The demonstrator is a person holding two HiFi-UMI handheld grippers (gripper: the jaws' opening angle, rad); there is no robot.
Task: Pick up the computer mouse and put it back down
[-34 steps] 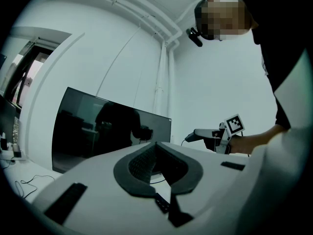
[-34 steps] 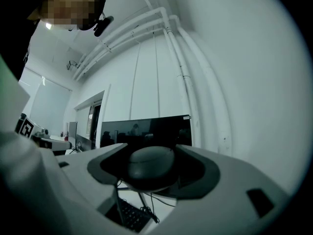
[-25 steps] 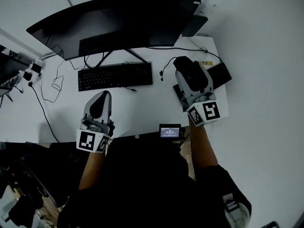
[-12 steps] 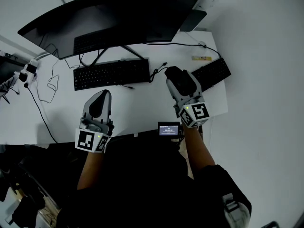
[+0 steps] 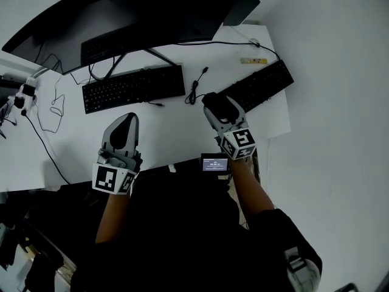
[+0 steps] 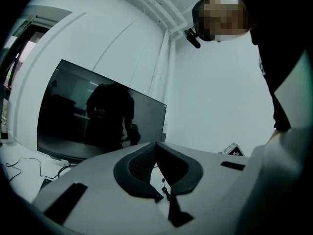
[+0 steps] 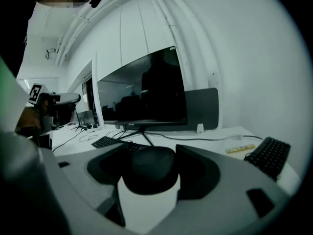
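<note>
The black computer mouse (image 7: 146,173) sits between the jaws of my right gripper (image 7: 150,153), which is shut on it. In the head view the right gripper (image 5: 214,102) is over the middle of the white table (image 5: 176,135), and the mouse (image 5: 217,104) shows as a dark lump at its tip. Whether the mouse touches the table I cannot tell. My left gripper (image 5: 128,119) rests near the table's front edge at the left. Its jaws meet at the tips with nothing between them, as the left gripper view (image 6: 156,145) also shows.
A curved monitor (image 5: 121,11) stands at the back. One black keyboard (image 5: 134,87) lies before it and a second keyboard (image 5: 258,85) lies slanted at the right. A loose cable (image 5: 197,87) lies between them. A small display unit (image 5: 215,163) hangs at the front edge.
My right gripper has moved left and toward the front edge with the mouse, away from the right keyboard, which now shows whole. The left gripper has stayed put.
</note>
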